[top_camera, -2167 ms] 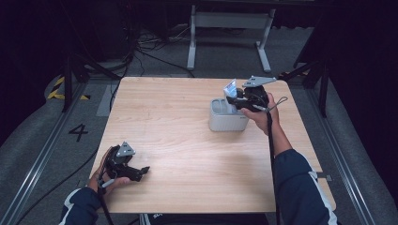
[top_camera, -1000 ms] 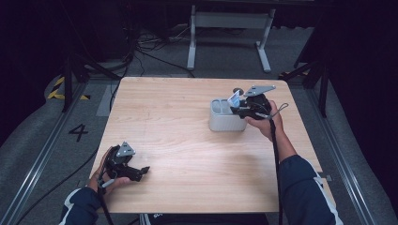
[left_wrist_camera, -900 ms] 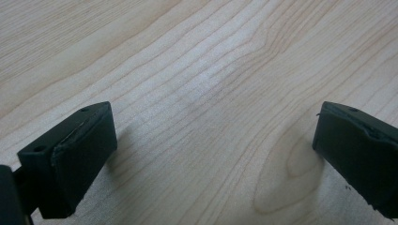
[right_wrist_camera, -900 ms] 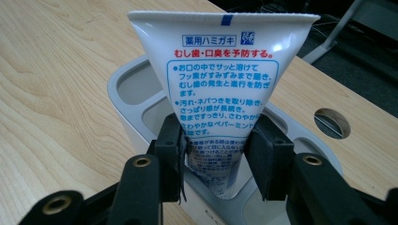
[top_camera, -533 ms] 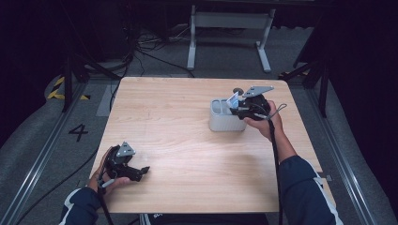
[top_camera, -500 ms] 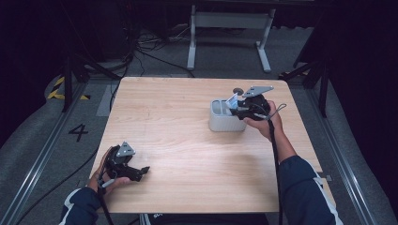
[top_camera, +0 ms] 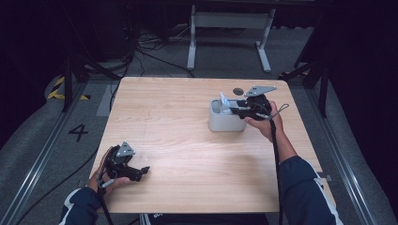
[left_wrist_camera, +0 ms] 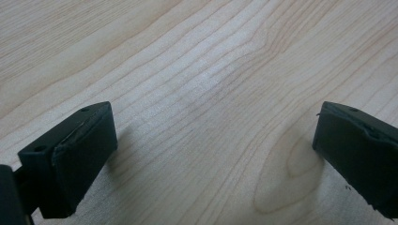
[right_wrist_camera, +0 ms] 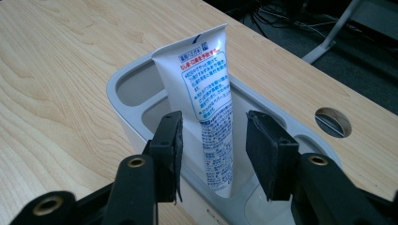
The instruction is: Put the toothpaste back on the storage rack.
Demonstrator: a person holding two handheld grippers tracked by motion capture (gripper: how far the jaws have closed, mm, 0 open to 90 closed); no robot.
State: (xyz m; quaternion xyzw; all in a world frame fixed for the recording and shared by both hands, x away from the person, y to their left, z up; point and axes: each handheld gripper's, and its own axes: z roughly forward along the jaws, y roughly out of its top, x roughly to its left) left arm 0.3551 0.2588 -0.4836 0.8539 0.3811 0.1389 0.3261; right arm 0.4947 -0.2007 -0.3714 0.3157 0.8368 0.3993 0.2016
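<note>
1. The right gripper [right_wrist_camera: 213, 157] has its jaws just been opening; the tube [right_wrist_camera: 206, 108] stands between them, with a gap on the right side and the left pad close beside it, so the grasp looks released.
2. The tube, white with blue and red print, stands crimped end up, leaning a little, inside the grey holder [right_wrist_camera: 123, 101].
3. The holder is divided into several compartments; the tube sits in the large middle 1, and a smaller compartment at the left is bare.
4. In the high view the holder [top_camera: 225, 123] stands on the worktop [top_camera: 187, 140] right of centre, the right gripper [top_camera: 244, 108] over it.
5. The left gripper [top_camera: 141, 172] rests at the lower left, jaws wide apart over bare wood.
</note>
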